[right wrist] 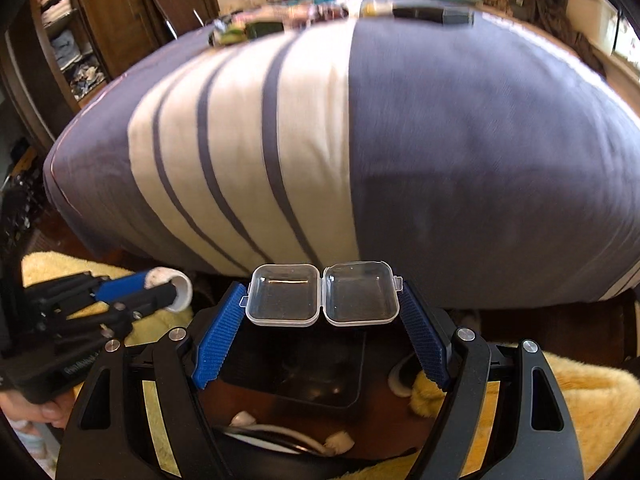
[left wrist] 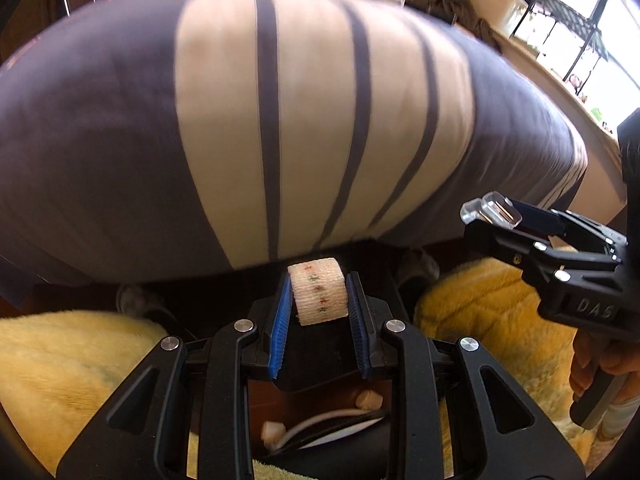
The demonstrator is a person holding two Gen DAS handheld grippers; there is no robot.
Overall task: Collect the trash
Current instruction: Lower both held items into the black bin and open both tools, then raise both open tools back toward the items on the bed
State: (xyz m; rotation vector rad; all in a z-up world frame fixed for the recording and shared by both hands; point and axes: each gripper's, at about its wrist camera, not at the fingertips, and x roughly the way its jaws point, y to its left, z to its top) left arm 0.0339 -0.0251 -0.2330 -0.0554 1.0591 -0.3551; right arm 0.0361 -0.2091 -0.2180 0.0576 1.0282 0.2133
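bed [right wrist: 480,140]: striped cover | rug [left wrist: 80,380]: yellow | window [left wrist: 576,12]: bright

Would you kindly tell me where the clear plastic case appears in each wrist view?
Left wrist view: clear plastic case at right, held edge-on in the right gripper.
Right wrist view: lower centre, opened flat between the blue fingers.
Shared landmark: striped bedspread behind both.

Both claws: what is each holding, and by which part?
Left claw: patterned bandage roll, gripped across its flat ends. Right claw: opened clear plastic case, by its outer edges.
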